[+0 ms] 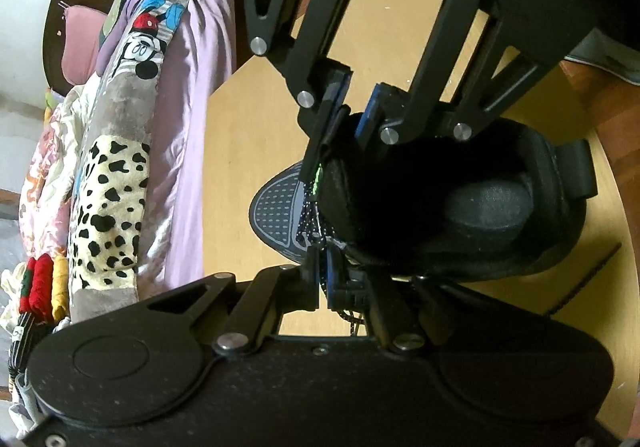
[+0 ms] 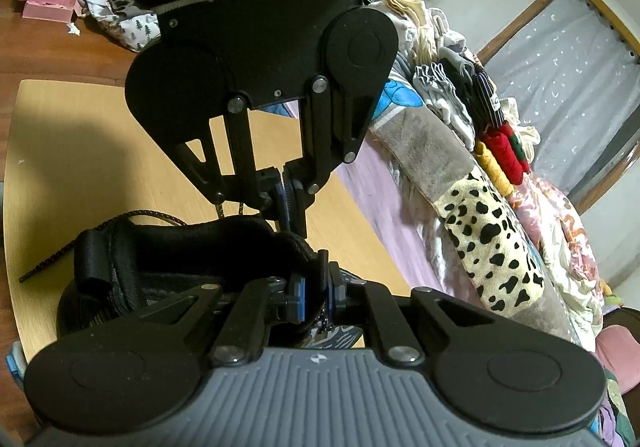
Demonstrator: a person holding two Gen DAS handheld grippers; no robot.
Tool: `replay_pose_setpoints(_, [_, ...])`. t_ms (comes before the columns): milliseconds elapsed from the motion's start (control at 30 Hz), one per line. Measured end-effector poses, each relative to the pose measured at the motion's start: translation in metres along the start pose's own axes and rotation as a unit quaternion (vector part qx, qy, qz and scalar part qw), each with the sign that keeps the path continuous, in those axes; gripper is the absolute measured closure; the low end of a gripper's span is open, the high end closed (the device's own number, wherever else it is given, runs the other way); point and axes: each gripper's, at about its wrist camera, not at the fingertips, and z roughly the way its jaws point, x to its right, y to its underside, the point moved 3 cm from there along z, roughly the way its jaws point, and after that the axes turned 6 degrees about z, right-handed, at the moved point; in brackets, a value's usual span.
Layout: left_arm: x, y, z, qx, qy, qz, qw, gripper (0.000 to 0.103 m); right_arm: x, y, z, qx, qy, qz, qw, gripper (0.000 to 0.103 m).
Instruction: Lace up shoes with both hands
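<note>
Black mesh low-top shoe (image 1: 460, 207) sits on the light wood counter (image 1: 248, 151) beside the bed (image 1: 188, 107), left claw (image 1: 323, 283) pinched tight on its speckled black lace (image 1: 310, 223), right claw (image 1: 354, 103) narrow, clamping the tongue's edge.

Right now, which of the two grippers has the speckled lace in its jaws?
The left gripper: its jaws are shut on the speckled lace. The right gripper instead pinches a black fabric strip at the shoe tongue.
</note>
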Motion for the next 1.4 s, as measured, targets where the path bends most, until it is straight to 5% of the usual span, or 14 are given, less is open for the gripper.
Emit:
replay_pose_setpoints(500, [-0.001,-0.01,0.003,-0.001,-0.012,0.023,0.9997,0.101,-0.004,-0.004,0.004,-0.003,-0.003,-0.009,1.0,0.092])
replay_pose_setpoints(867, [0.009,-0.017,0.01,0.002,-0.034,0.088,0.9955,0.101,-0.007,-0.011,0.01,-0.01,-0.005,-0.025,1.0,0.092])
replay_pose_setpoints(1400, [-0.003,-0.001,0.0,0.016,-0.022,-0.001,0.9996,0.09,-0.003,-0.009,0.008,-0.004,-0.008,-0.007,1.0,0.092])
